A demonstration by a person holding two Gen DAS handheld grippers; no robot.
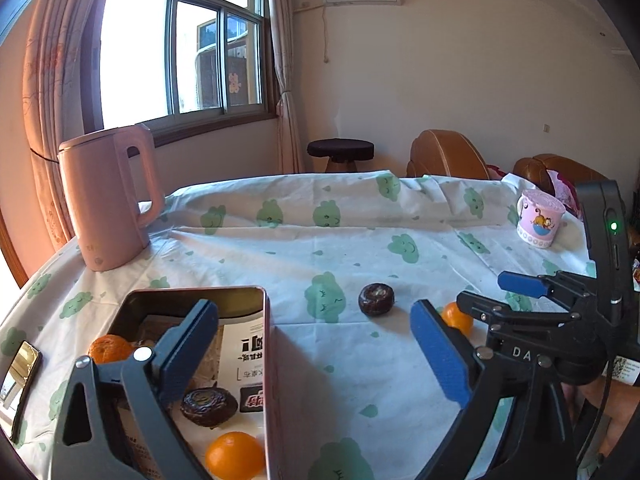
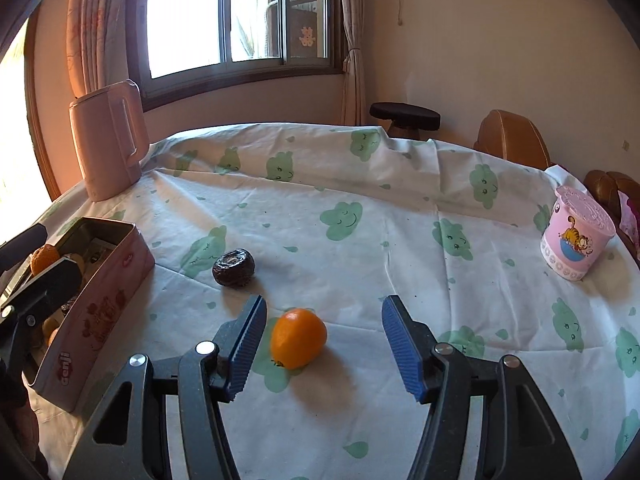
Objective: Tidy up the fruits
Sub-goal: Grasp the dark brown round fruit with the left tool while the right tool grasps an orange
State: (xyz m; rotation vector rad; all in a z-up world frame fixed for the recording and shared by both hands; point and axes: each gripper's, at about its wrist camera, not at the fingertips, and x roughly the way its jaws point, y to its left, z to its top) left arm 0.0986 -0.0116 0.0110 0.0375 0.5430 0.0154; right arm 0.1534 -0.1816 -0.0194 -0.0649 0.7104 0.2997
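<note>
A pink tin (image 1: pixel 267 344) stands at the near left and holds two oranges (image 1: pixel 235 456) and a dark round fruit (image 1: pixel 209 405). My left gripper (image 1: pixel 316 356) is open above the tin's right wall, with nothing between its fingers. On the cloth lie another dark round fruit (image 1: pixel 376 299) (image 2: pixel 233 268) and a loose orange (image 2: pixel 298 338) (image 1: pixel 456 316). My right gripper (image 2: pixel 324 350) is open around that orange, which sits nearer the left finger (image 2: pixel 244 348), with a small gap showing. The tin (image 2: pixel 100 308) also shows at the left of the right wrist view.
A pink kettle (image 1: pixel 108 200) (image 2: pixel 108 140) stands at the far left of the round table. A pink lidded mug (image 1: pixel 540 218) (image 2: pixel 576 236) sits at the right edge. A phone (image 1: pixel 20 384) lies left of the tin. Brown chairs and a dark stool stand beyond the table.
</note>
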